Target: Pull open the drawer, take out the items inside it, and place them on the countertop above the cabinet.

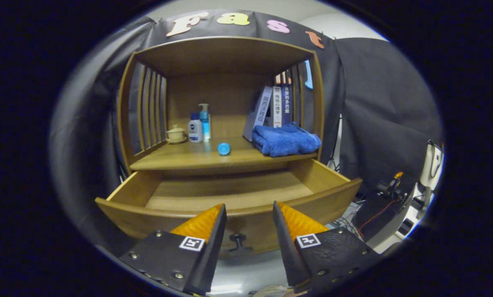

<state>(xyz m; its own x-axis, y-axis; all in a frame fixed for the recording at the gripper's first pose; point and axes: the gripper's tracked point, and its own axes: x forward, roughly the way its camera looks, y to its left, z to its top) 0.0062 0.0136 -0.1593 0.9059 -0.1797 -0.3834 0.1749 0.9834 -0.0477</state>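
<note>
Now gripper (249,216) fingers apart, holding nothing; drawer (229,206) open; countertop (188,156): one towel (285,140), two bottles (199,126).

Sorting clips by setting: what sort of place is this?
Likely a mock home corner in a recording booth: a wooden cabinet with an open drawer, a folded towel, books. The open claw faces the drawer.

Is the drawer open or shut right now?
Open: the drawer is pulled out below the countertop, its visible floor bare. The hand-held gripper is open before its knob.

Open drawer (229,198) beyond parted hand-held gripper (249,214)
</note>
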